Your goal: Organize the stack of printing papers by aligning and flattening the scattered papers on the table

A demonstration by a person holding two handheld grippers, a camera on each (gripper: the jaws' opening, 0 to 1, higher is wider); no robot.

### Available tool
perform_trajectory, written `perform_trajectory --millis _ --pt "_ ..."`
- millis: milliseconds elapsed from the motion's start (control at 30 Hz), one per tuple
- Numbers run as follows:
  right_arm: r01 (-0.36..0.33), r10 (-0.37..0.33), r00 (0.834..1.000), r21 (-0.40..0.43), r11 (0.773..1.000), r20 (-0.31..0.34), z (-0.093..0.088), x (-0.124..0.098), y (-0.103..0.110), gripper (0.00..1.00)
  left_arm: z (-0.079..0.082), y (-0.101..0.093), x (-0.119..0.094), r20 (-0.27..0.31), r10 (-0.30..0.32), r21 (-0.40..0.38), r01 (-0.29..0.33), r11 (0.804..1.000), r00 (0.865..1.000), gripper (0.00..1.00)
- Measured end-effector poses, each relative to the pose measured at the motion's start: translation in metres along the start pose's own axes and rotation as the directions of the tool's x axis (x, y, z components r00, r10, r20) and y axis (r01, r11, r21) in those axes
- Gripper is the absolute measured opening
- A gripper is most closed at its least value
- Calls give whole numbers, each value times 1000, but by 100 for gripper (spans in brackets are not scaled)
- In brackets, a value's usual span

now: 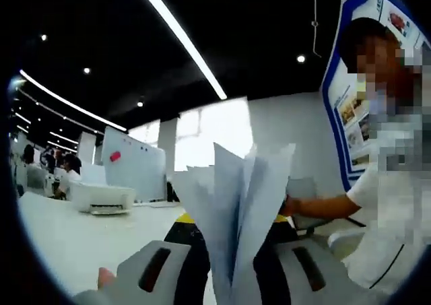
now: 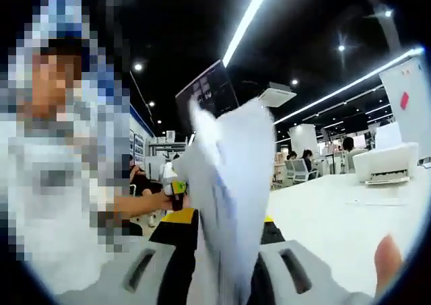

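A: White printing papers (image 1: 232, 211), one sheaf, fanned at the top. Why upright?

B: Held on edge, likely so the sheets can be knocked level against the white table (image 1: 74, 238).

A: Position against the tongs?

B: Sheaf rises between the left gripper (image 1: 232, 268) jaws, clenched on it; likewise the right gripper (image 2: 222, 271), though blur there makes the grasp probable, not certain.
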State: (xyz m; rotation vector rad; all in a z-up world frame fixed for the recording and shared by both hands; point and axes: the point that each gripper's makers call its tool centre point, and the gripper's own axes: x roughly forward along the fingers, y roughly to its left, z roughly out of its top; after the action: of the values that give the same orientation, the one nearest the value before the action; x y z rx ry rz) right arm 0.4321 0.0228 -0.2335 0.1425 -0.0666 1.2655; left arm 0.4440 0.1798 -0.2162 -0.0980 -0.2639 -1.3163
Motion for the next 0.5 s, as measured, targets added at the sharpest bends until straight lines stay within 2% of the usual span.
perform_trajectory --millis 100,133,167,200,233,267,333,367,400,433,467,500 --pt "7 -7 999 -12 1000 -39 -15 -7 3 16 -9 -7 0 -55 -11 28 12 1000 998 21" --pt "1 -1 999 -1 1000 -41 -17 -8 4 13 -10 -8 1 -59 -8 22 10 1000 998 17" --pt "-3 3 999 23 1000 -38 -17 -8 6 5 -11 -9 1 -57 -19 15 20 1000 998 7" --pt "-11 12 999 31 999 -40 -17 -8 8 0 -12 -10 2 -58 -30 1 30 1000 998 6" --pt "-32 33 999 22 999 -38 -15 -8 12 0 -13 -10 3 -60 -28 0 28 1000 998 6" --pt "25 -25 998 -4 1000 -54 -13 -6 4 0 -13 -3 5 -61 14 48 -11 999 998 6" --pt "52 -54 998 -42 998 -38 -6 -2 3 0 -8 0 8 -46 38 62 -35 997 998 7" --pt "81 -83 996 -87 993 -23 -4 -2 -1 2 -4 2 8 -29 53 69 -50 996 998 9" --pt "99 -102 995 -101 990 -19 -3 -3 -3 11 -2 2 8 -20 59 79 -58 995 998 12" --pt "139 -142 990 -126 982 -18 -4 -5 -8 27 -1 2 8 -13 63 84 -62 995 998 17" --pt "190 -195 981 -144 971 -22 -6 -7 -14 37 0 1 8 -13 68 81 -67 994 998 20" --pt "208 -214 977 -161 965 -22 -8 -9 -15 42 -1 1 8 -15 73 84 -72 994 997 17"
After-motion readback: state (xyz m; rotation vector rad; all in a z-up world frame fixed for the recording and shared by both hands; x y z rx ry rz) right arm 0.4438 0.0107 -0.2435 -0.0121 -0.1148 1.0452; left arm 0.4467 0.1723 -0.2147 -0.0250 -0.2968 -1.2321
